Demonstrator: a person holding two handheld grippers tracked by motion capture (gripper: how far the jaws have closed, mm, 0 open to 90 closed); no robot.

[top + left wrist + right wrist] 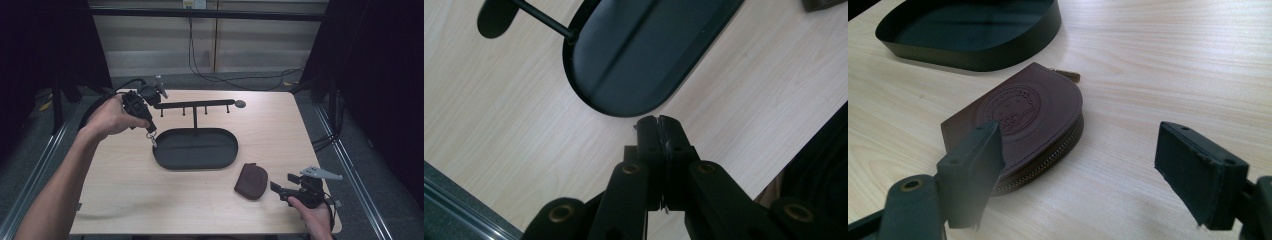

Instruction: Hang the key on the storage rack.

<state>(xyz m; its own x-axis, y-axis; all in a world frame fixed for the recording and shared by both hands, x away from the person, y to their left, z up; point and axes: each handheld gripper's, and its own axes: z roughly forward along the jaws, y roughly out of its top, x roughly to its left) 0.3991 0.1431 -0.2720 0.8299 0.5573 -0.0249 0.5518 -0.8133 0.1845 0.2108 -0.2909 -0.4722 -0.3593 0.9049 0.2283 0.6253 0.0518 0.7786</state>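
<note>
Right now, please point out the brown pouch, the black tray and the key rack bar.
brown pouch point(1023, 112): right gripper view, embossed top.
black tray point(196, 148): high view, bare floor.
key rack bar point(195, 104): high view, bar's middle.

plenty of bare table point(150, 200) along the near-left side, easy to pass through. middle blocked by the oval tray point(196, 148) with its hook rack point(195, 105) standing up behind. brown pouch point(251, 181) sitting just in front of the right gripper point(280, 189), open wood past it.

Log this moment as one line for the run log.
left gripper: shut on small metal clip, above tray edge | right gripper: open, facing brown pouch | pouch: on table
</note>
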